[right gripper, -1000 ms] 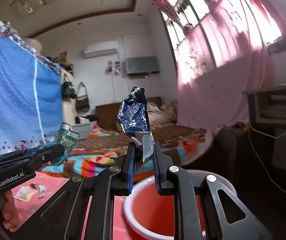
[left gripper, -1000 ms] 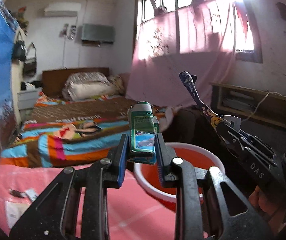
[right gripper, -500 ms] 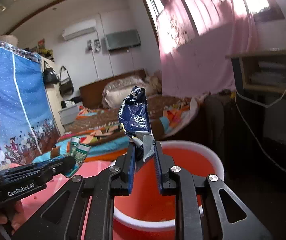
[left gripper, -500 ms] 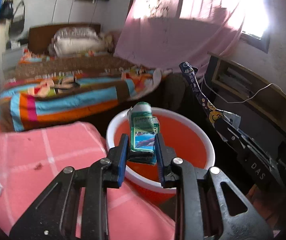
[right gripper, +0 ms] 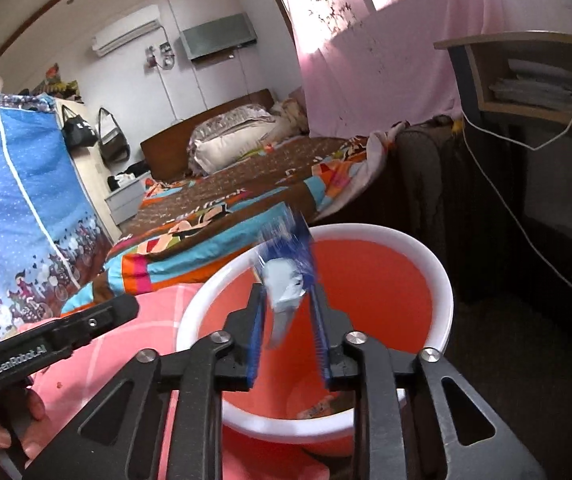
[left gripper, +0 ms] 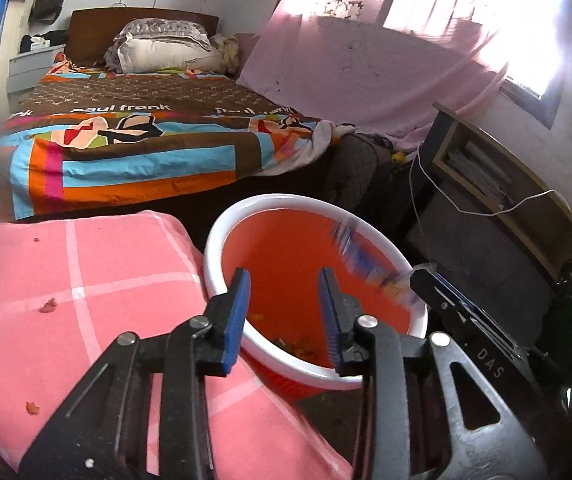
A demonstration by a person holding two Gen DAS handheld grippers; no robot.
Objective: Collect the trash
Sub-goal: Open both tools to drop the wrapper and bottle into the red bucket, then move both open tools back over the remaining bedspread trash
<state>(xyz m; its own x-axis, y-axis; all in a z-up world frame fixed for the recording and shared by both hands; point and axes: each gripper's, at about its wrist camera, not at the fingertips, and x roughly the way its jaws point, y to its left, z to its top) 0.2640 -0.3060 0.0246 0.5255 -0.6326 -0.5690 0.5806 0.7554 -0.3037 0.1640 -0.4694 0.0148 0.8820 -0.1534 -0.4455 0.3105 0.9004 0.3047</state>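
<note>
A red bucket with a white rim (left gripper: 221,236) stands below both grippers, past the corner of the pink checked cloth (left gripper: 85,280). My left gripper (left gripper: 283,280) hangs over the bucket's near rim with its jaws opening and nothing between them. The right gripper (right gripper: 287,296) is over the bucket (right gripper: 442,276) too, jaws opening. A blue and silver wrapper (right gripper: 286,268), blurred, is loose between the pads. In the left wrist view that wrapper (left gripper: 366,256) streaks just above the right gripper's fingers (left gripper: 458,316). Scraps (left gripper: 294,346) lie at the bucket's bottom.
Small crumbs (left gripper: 47,306) dot the pink cloth. A bed with a striped cover (left gripper: 145,140) lies beyond the bucket. A wooden shelf with a white cable (left gripper: 506,184) stands to the right. A hand (right gripper: 5,428) holds the left gripper's black finger (right gripper: 65,332).
Both grippers have come down over the bucket. The green packet has left the left gripper, whose jaws have spread. The right jaws have parted and the blue wrapper is slipping down.
</note>
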